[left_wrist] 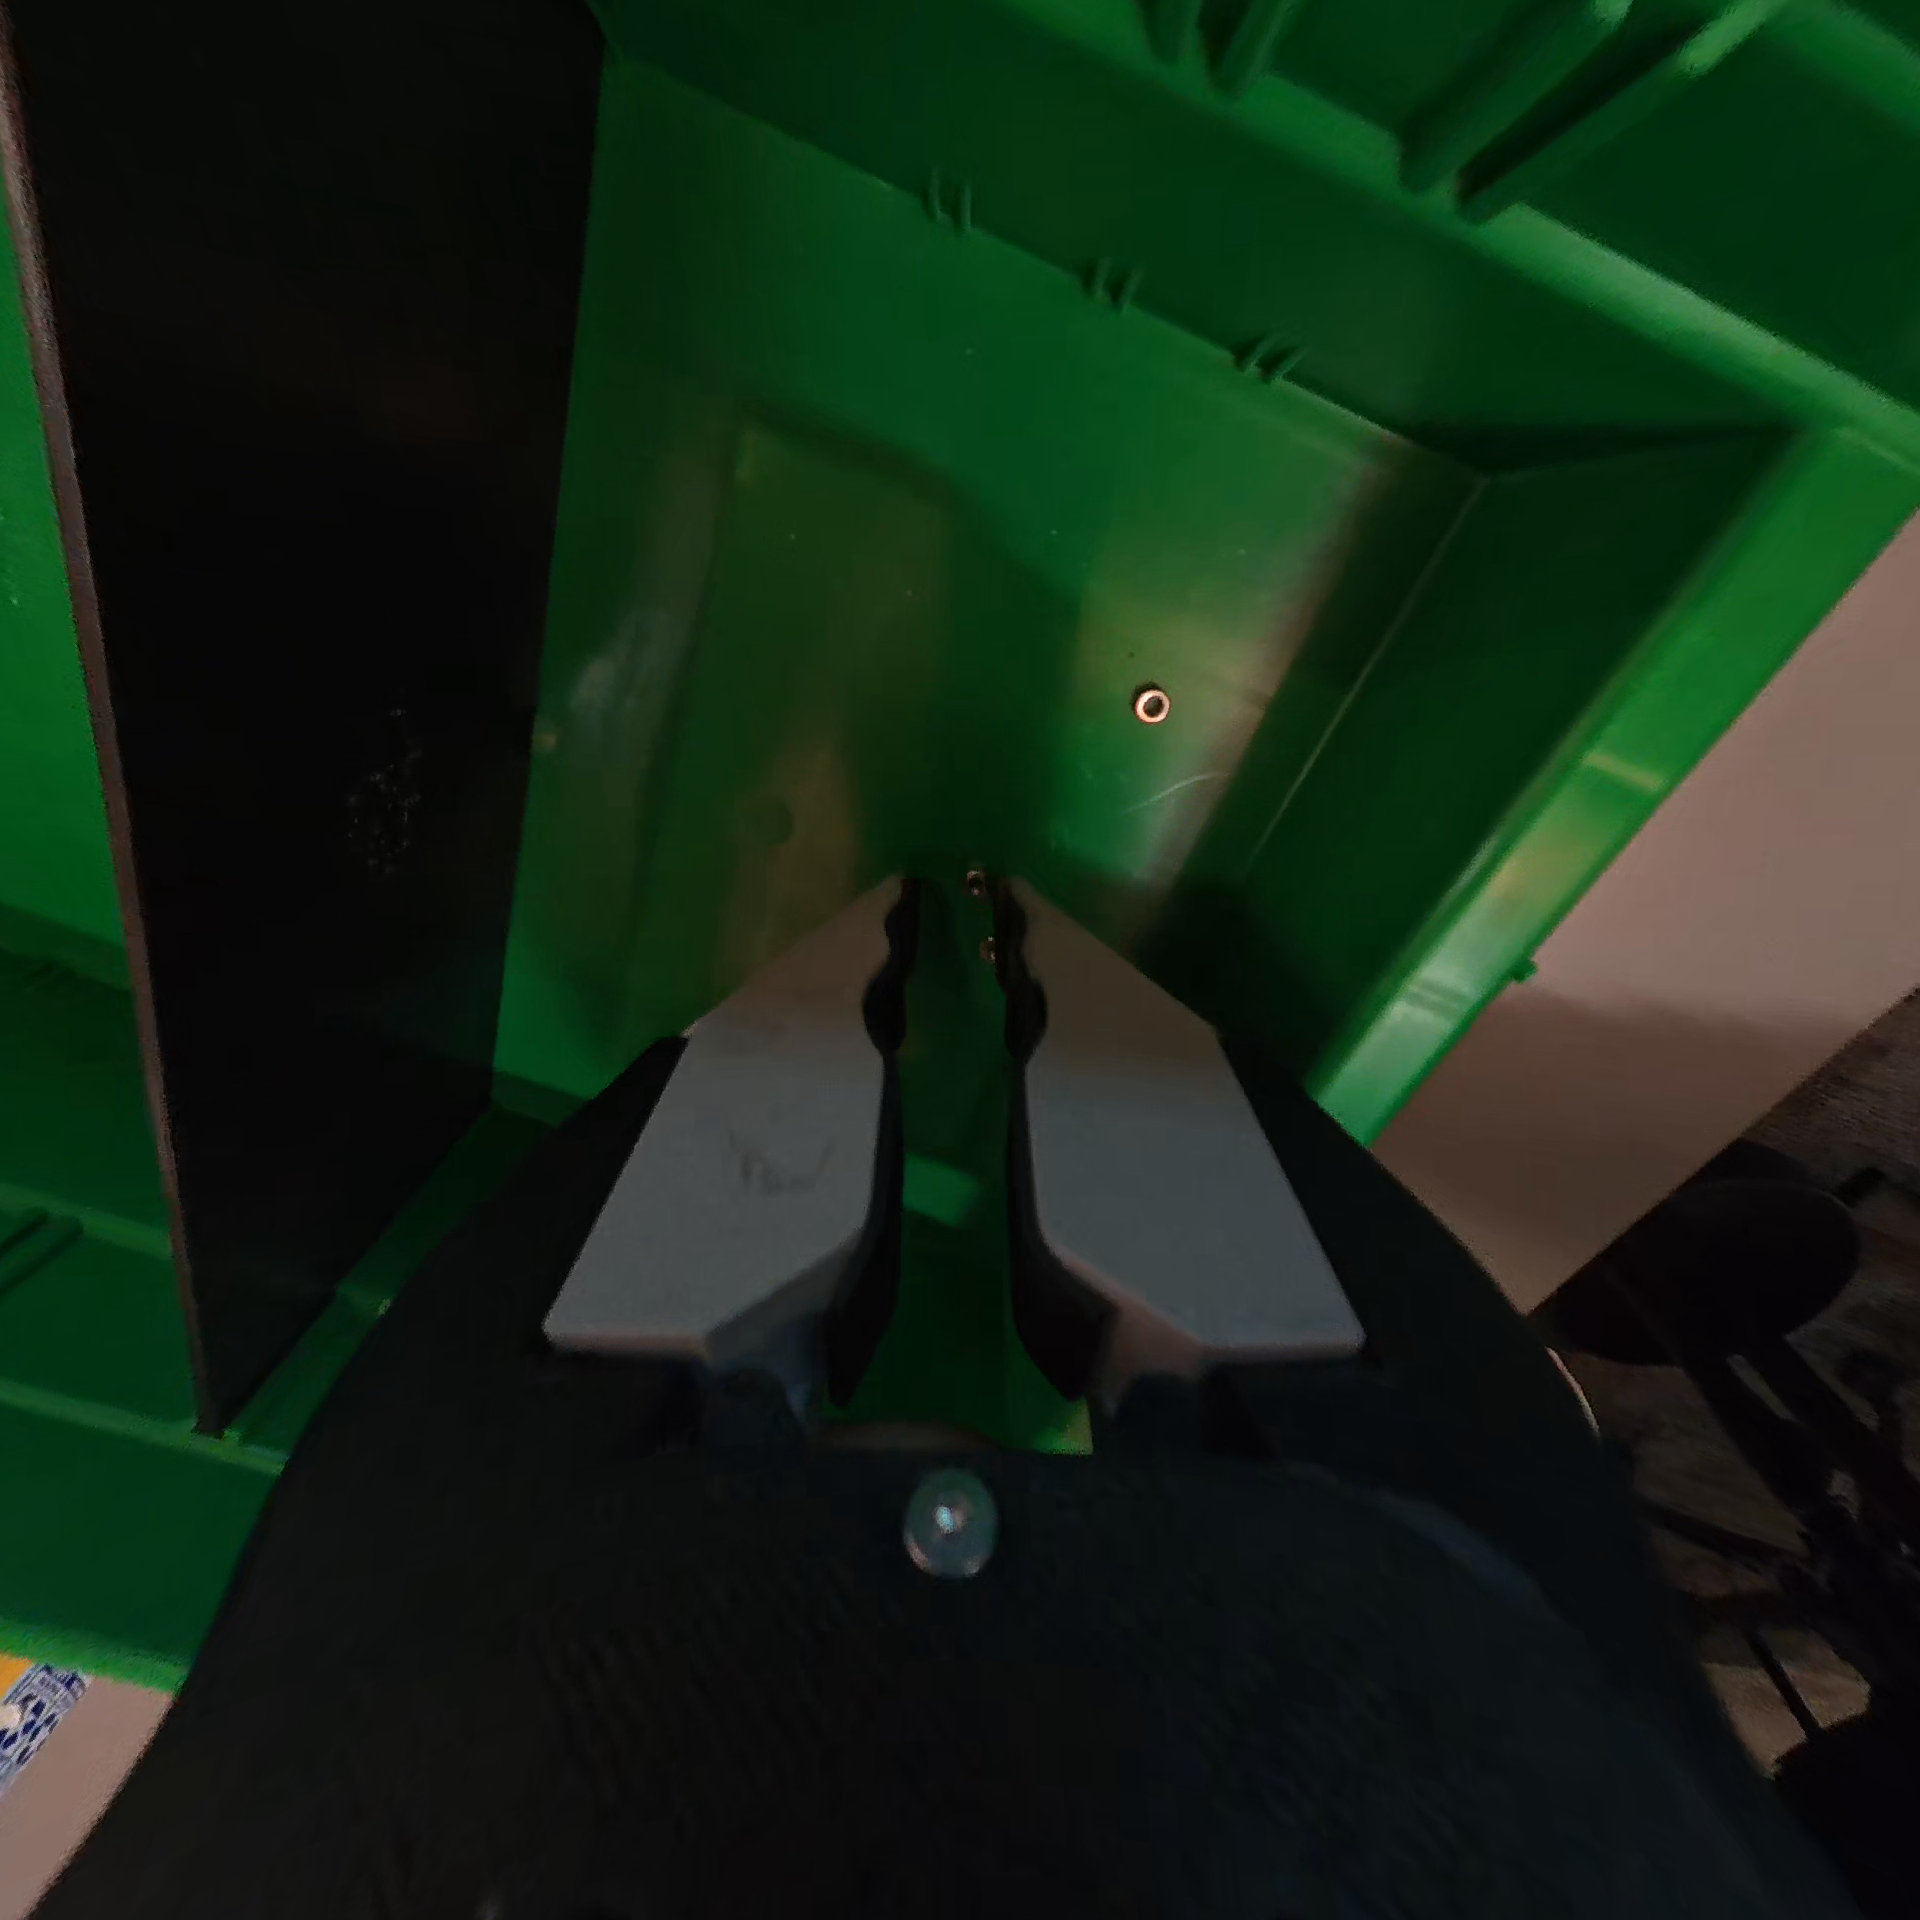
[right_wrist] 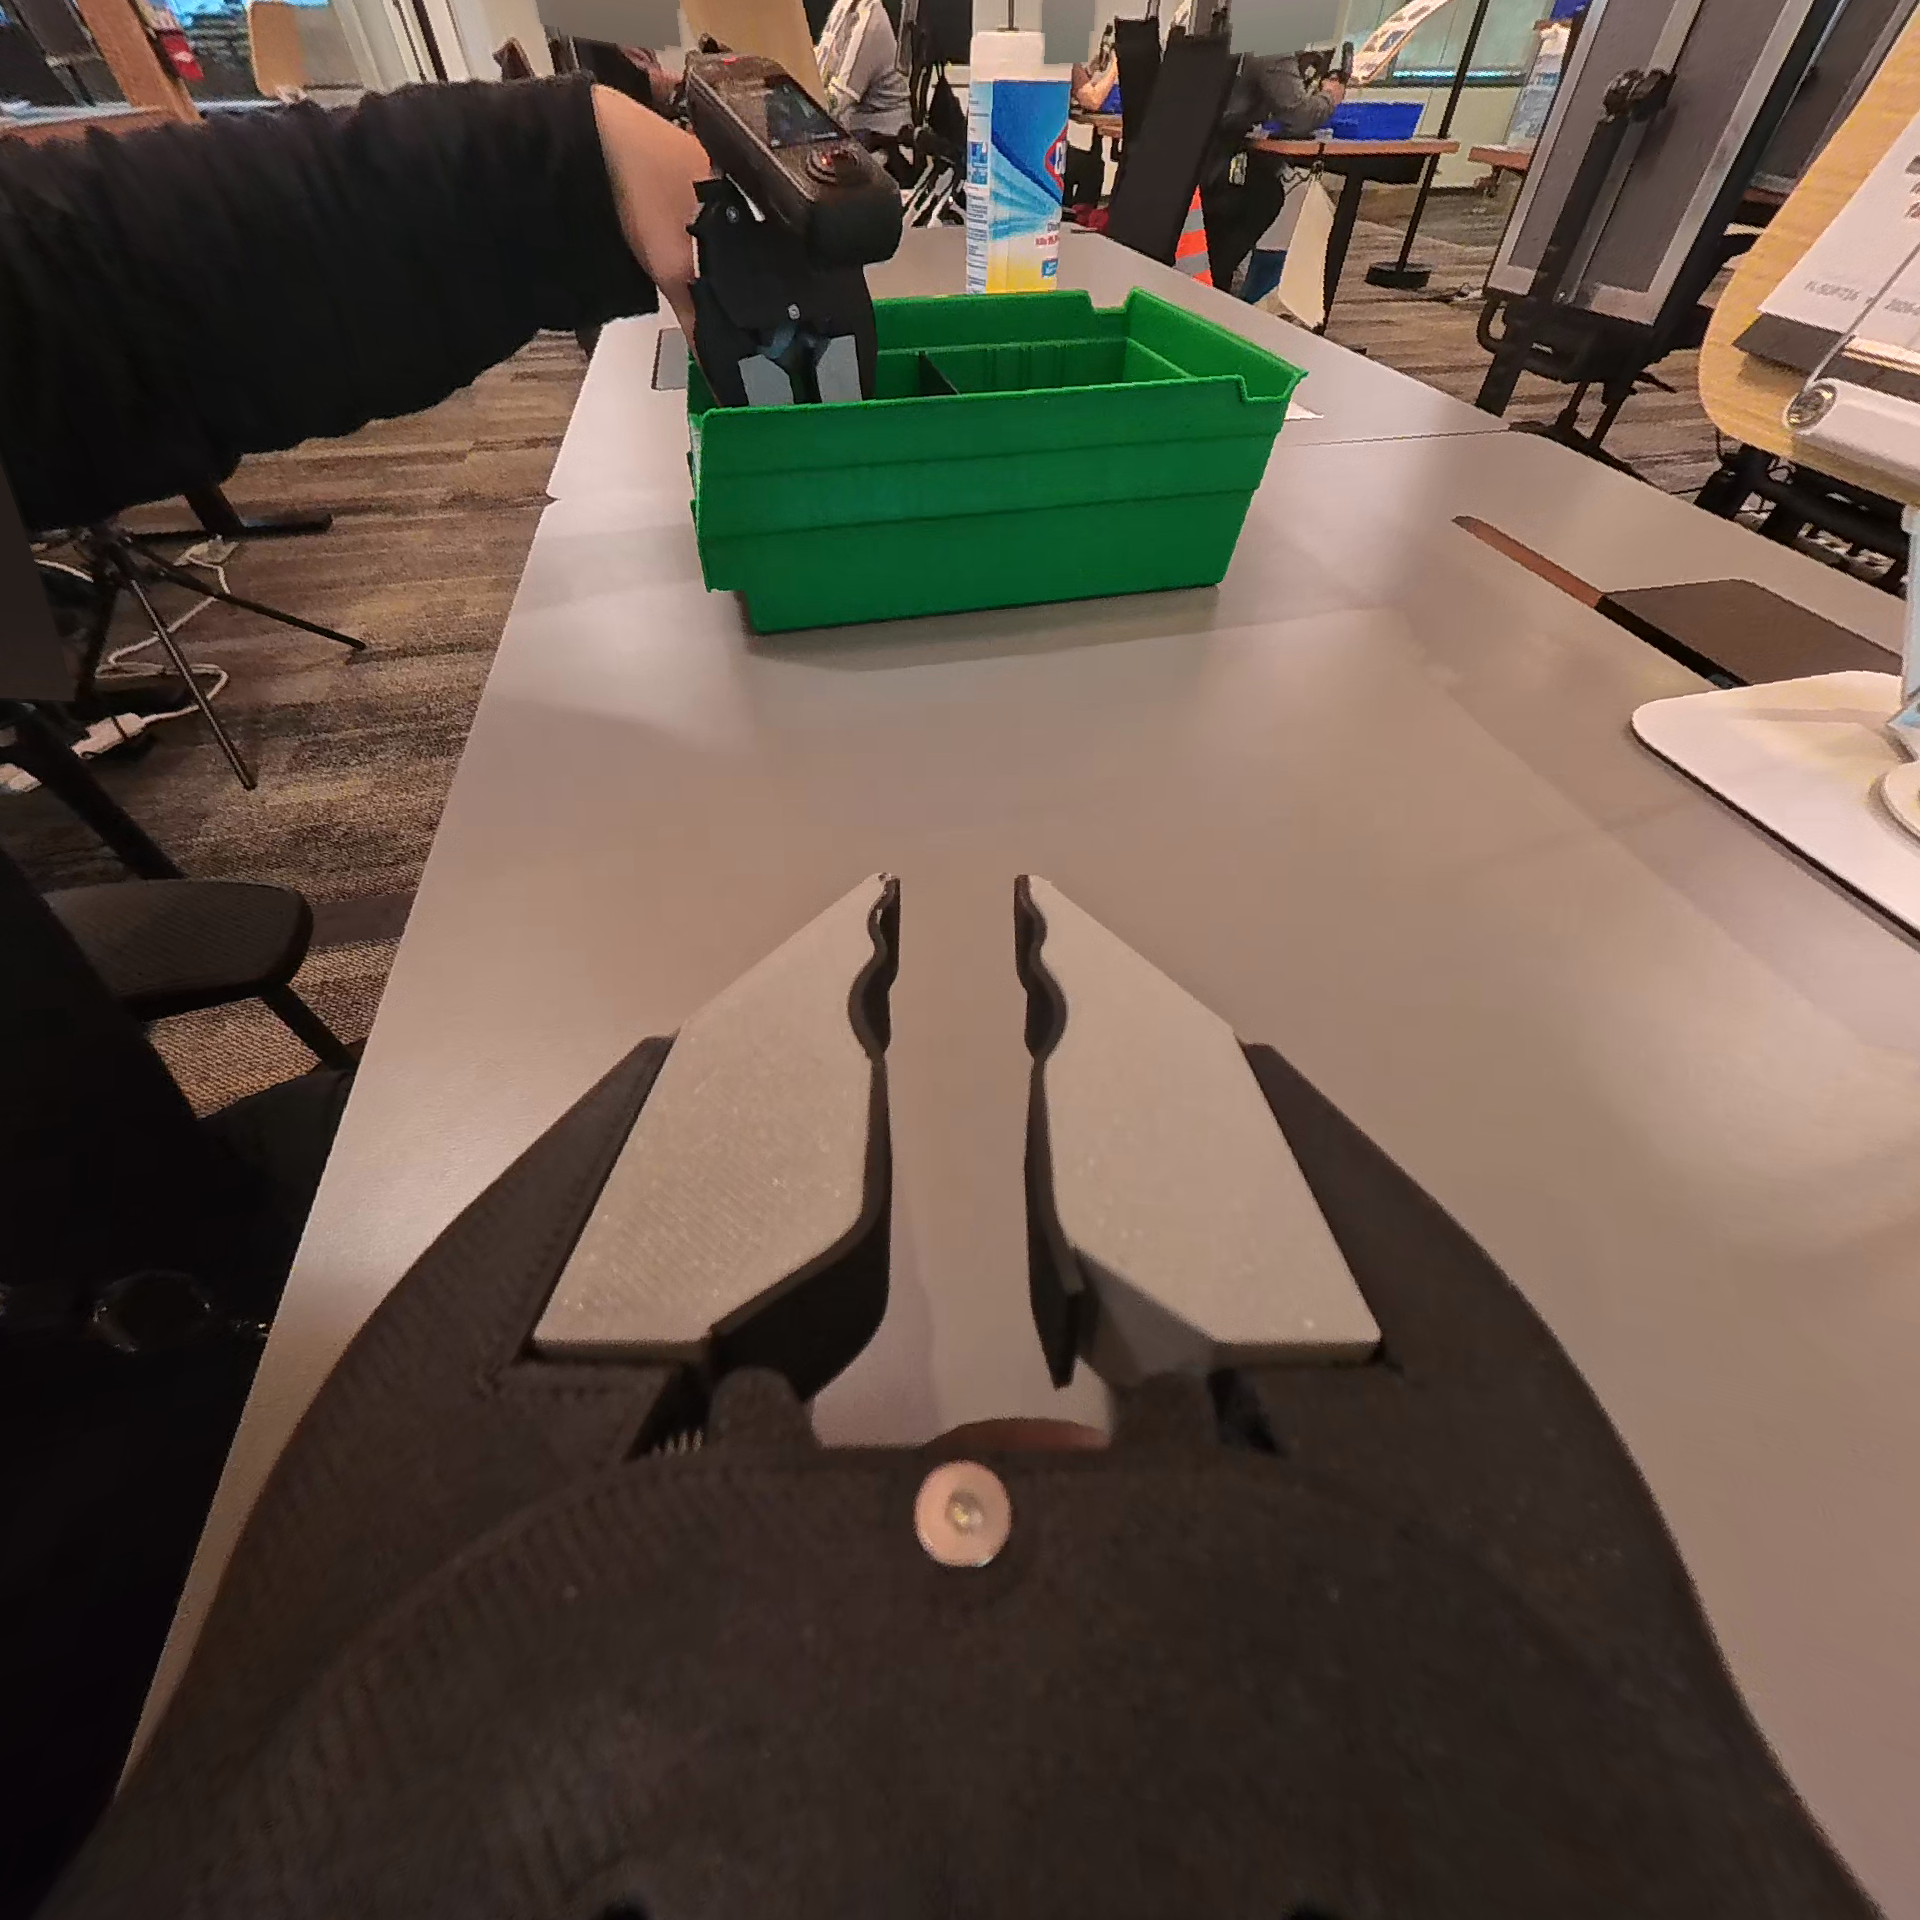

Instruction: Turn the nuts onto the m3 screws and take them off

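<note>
Bin [right_wrist: 977, 520]: green plastic, open-topped, standing on the grey table [right_wrist: 1195, 790], well ahead of the right gripper. A black divider [right_wrist: 940, 379] splits its interior into compartments; in the left wrist view the same divider [left_wrist: 291, 623] stands as a dark wall to the left of the compartment that the left gripper occupies.

Left gripper [left_wrist: 951, 883]: lowered into the bin's near-left compartment, tips close to the floor. Fingers [left_wrist: 727, 1143] grey with black wavy pads, set a narrow gap apart. A small metal piece [left_wrist: 975, 883] sits at the tips, against the right-hand pad; whether it is pinched or merely lying there cannot be told, and it is too small and dim to name as screw or nut. From the right wrist view the left gripper [right_wrist: 795, 379] dips over the bin's left rim, held by a hand [right_wrist: 655, 197] in a black sleeve [right_wrist: 312, 270].

Nut [left_wrist: 1151, 707]: small metal ring, flat on the bin floor, ahead and to the right of the left gripper's tips, apart from them.

Right gripper [right_wrist: 956, 883]: low over bare table, fingers [right_wrist: 748, 1174] parted, nothing between them.

Bottle [right_wrist: 1013, 166]: white and blue, upright on the table behind the bin.

Stand [right_wrist: 1787, 758]: white base, at the table's right edge.
</note>
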{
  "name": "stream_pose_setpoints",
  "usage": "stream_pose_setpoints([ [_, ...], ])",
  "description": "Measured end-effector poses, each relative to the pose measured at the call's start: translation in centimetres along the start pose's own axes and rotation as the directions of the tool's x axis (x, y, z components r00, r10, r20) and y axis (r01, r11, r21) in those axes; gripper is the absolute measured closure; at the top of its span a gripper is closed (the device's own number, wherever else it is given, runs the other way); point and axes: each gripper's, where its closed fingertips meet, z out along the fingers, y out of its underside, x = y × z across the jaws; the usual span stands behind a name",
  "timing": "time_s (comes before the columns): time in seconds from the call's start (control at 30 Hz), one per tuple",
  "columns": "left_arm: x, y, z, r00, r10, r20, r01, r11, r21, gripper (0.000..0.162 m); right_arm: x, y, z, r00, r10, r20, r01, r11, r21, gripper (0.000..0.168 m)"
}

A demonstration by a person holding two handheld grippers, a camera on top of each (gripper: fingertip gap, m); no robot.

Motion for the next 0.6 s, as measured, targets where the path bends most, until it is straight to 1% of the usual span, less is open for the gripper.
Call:
stream_pose_setpoints([
  [0.3, -0.01, -0.02, 0.02, 1.0, -0.016, -0.009, 0.016, 1.0, 0.002, 0.15, -0.12, -0.11, -0.01, 1.0, -0.002, 0.003, 0.002, 1.0, 0.003, 0.149],
  [0.43, -0.74, 0.01, 0.09, 0.999, -0.013, 0.04, 0.013, 1.0, -0.004, 0.161, -0.23, -0.17, -0.03, 1.0, -0.008, 0.003, 0.008, 1.0, 0.004, 0.149],
  [0.6, -0.7, -0.02, 0.09, 0.999, -0.02, 0.038, 0.02, 1.0, -0.002, 0.162, -0.24, -0.32, -0.17, 1.0, -0.008, 0.002, 0.008, 1.0, 0.01, 0.149],
])
